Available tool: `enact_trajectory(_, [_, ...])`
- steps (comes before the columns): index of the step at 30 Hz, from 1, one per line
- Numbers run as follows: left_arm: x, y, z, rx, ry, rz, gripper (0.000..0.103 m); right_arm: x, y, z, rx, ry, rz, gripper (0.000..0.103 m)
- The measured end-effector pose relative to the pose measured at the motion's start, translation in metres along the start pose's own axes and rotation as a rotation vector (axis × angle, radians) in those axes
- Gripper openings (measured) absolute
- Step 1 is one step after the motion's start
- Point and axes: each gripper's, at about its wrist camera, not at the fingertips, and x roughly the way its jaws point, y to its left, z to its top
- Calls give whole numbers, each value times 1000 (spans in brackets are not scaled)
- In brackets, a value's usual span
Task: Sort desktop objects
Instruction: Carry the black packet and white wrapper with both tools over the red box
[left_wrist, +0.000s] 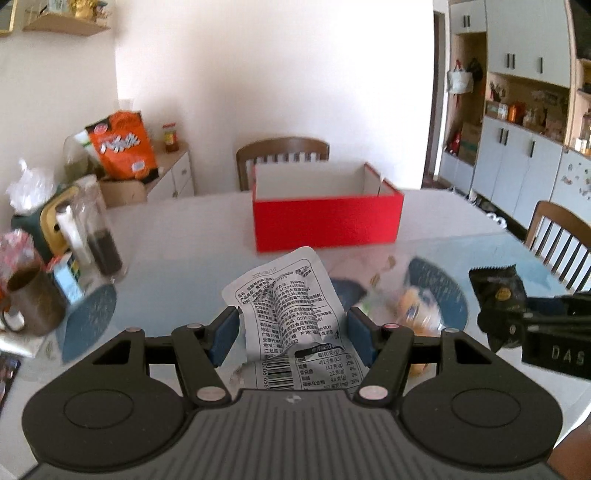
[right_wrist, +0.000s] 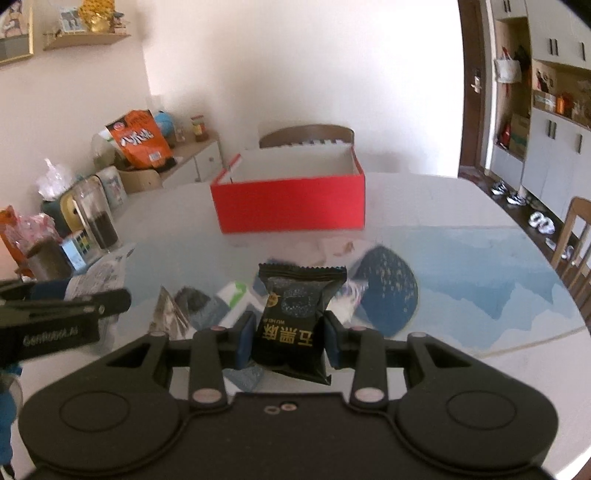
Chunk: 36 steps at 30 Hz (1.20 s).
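A: The crinkled white foil snack pouch (left_wrist: 291, 321) with black print is sitting clamped in the left tongs (left_wrist: 291, 332), hanging clear above the pale glossy worktop (left_wrist: 177, 236).

B: And the right tongs (right_wrist: 289, 341) are gripping a small black serrated-edge packet (right_wrist: 295, 317) with gold lettering, upside down.

A: Both are pointing toward the open red cardboard box (left_wrist: 327, 219), likely the drop spot. More wrappers are lying beneath.

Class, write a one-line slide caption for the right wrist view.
Right gripper grips a black snack packet above the table, facing an open red box.
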Motion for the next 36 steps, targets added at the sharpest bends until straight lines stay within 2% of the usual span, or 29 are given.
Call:
enact_trajectory(6, [7,-5,33,30,-22,-30,64,-6,-11,26,-2,-7,21,37])
enact_trajectory(14, [34,9,70,35,-39,-39,64,3,-23,71,-12,-39,19,37])
enact_trajectory(24, [86,33,118,59,-68,-42,64,29,-30,129,-34,-84,0,37])
enact_trajectory(36, [160,50,159,95,-27,-81,64,81,-36,175,-60,-46,-34,37])
